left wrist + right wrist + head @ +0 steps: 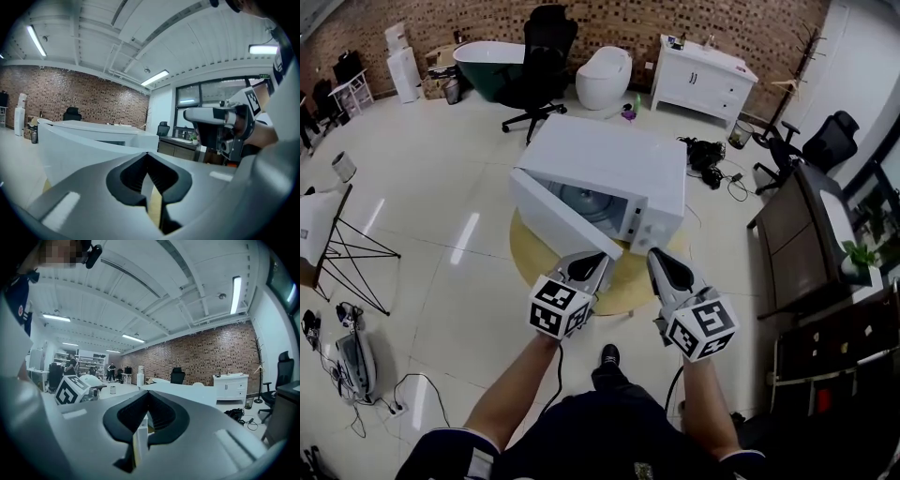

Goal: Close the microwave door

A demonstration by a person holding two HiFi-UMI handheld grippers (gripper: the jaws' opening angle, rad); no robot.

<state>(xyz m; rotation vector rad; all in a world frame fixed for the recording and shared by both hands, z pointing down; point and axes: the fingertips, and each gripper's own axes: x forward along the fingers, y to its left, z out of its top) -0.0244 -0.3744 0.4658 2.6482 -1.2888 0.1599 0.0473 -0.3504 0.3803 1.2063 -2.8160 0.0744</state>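
Observation:
A white microwave [614,169] stands on a low round yellow table [623,286], its door [555,218] swung open toward the front left. Both grippers hover just in front of it, empty. My left gripper [587,266] is shut, its tip close to the door's front end. My right gripper [660,259] is shut near the microwave's front right corner. In the left gripper view, the door [79,145] fills the space ahead of my left gripper [147,154], with the right gripper [218,115] to the side. The right gripper view looks past my right gripper [147,393] at the microwave [187,392].
Behind the microwave stand a black office chair [542,56], a white toilet [605,77], a dark bathtub [483,64] and a white cabinet [703,80]. A dark desk [797,230] runs along the right. Cables [708,155] lie on the floor. A wire-legged stand [337,244] is at the left.

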